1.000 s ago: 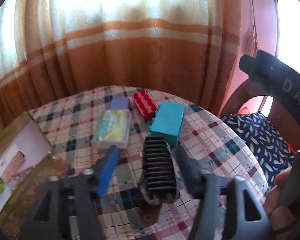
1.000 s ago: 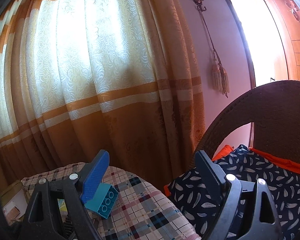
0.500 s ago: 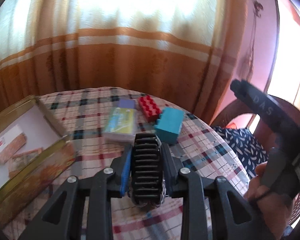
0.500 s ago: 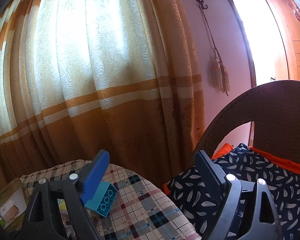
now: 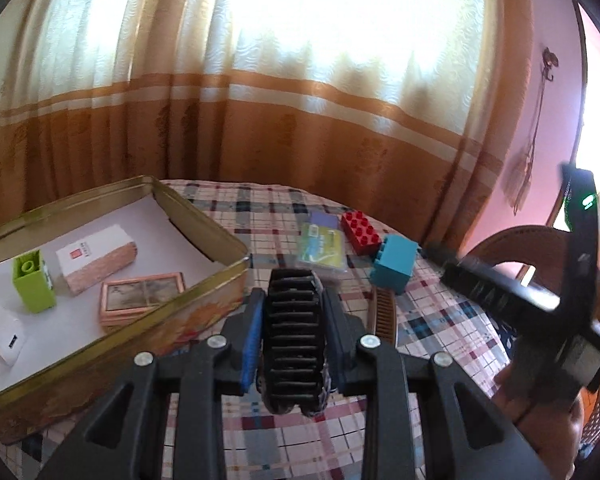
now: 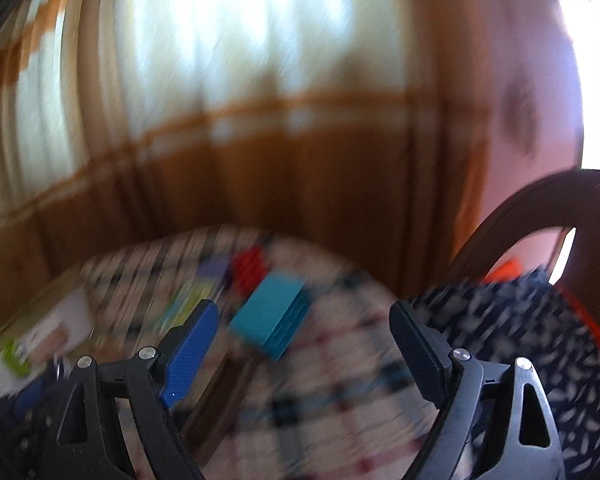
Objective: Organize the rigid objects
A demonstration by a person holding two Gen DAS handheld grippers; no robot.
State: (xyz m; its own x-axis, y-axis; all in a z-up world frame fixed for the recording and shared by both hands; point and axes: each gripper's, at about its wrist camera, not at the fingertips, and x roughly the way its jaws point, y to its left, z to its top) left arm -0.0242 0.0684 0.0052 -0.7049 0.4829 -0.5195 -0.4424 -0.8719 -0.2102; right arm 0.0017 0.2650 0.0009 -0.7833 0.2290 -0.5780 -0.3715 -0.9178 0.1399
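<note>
Four things lie in the tin [image 5: 204,216] at left; three wait centre-right on the table [image 5: 440,320]. The left gripper [image 5: 294,344] clamps a black comb [image 5: 294,332] (likely tin-bound), the right gripper [image 6: 300,344] gapes empty.

The left wrist view looks forward and somewhat downward along the left tongs [image 5: 294,344], close over the checked surface [image 5: 432,320], with the tin box [image 5: 204,220] ahead to their left and the curtain [image 5: 300,128] beyond. The right wrist view, heavily blurred, faces much the same way past the right tongs [image 6: 304,340]. Both share the teal block [image 5: 394,262] [image 6: 274,316], red block [image 5: 360,232] [image 6: 250,266], surface and curtain.
</note>
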